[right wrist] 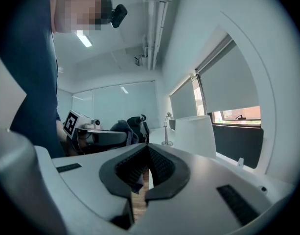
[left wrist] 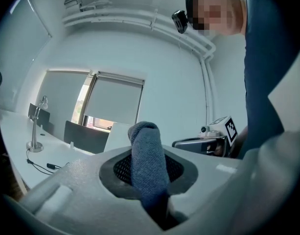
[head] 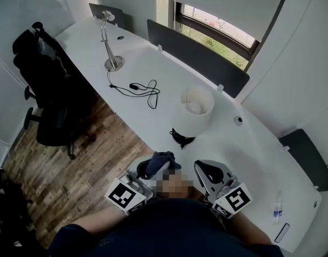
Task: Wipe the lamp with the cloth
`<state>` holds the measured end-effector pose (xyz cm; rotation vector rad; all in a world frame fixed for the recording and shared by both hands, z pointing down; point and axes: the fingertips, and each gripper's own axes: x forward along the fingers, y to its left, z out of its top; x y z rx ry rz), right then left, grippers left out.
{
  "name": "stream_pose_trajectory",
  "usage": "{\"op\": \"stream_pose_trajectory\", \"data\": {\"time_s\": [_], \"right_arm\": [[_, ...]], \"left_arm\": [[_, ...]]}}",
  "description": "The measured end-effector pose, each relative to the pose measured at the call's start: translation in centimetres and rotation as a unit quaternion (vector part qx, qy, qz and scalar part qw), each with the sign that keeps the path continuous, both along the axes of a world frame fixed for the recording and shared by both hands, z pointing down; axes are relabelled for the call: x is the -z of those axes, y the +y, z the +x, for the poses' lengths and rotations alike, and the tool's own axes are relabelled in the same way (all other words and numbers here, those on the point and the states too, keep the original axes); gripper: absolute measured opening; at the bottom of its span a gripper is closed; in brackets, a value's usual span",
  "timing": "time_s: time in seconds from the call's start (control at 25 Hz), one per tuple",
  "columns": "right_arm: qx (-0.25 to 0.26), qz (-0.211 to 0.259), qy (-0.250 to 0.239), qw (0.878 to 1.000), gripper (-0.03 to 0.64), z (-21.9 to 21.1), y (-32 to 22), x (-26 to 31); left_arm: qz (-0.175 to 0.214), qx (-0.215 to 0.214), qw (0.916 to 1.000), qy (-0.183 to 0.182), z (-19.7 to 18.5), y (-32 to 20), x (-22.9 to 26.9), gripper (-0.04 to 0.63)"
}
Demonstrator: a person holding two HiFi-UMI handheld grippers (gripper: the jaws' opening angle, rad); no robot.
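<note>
**Head view:** I hold both tongs low at the near edge of the white table (head: pixel 153 68). The left tongs (head: pixel 154 170) carry a dark blue cloth (head: pixel 159 160), and the right tongs (head: pixel 205 170) sit just beside them. The lamp (head: pixel 197 107), a white shade on a black base, stands on the table just beyond both tongs, touched by neither. Farther along the table are a silver desk lamp (head: pixel 111 50) and a loose black cable (head: pixel 141 89). A black office chair (head: pixel 48 90) stands on the wood floor (head: pixel 83 165) at left. A small bottle (head: pixel 277 208) stands near the table's right end.

**Left gripper view:** The left tongs are clamped on the cloth, which rises in a rolled fold between the 2 jaws. The lamp's shade shows behind it, apart from the cloth.

**Right gripper view:** The right tongs are closed, tips together, with nothing between them. The lamp stands ahead at right, and the cloth is at left.
</note>
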<state>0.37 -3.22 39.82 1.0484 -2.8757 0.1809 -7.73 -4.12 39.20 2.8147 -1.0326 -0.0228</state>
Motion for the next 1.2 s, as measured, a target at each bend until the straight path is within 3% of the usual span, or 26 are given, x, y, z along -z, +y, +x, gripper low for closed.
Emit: {"op": "stream_pose_trajectory", "data": {"time_s": [0.24, 0.6, 1.04, 1.2], "right_arm": [[-0.045, -0.001, 0.000, 0.999, 0.011, -0.2, -1.8, -0.1], [-0.053, -0.007, 0.001, 0.999, 0.011, 1.4, -2.4, -0.8], [-0.040, -0.013, -0.008, 0.999, 0.011, 4.0, -5.0, -1.1], [-0.035, -0.021, -0.008, 0.999, 0.011, 4.6, -5.9, -1.3]], "left_arm": [[0.008, -0.026, 0.9996, 0.005, -0.7, -3.6, 0.4, 0.067], [0.041, -0.026, 0.9988, 0.005, 1.2, -7.6, 1.8, 0.067], [0.062, 0.011, 0.9980, -0.005, 3.2, -12.3, 3.5, 0.067], [0.049, 0.025, 0.9984, -0.011, 3.1, -13.3, 2.3, 0.067]]}}
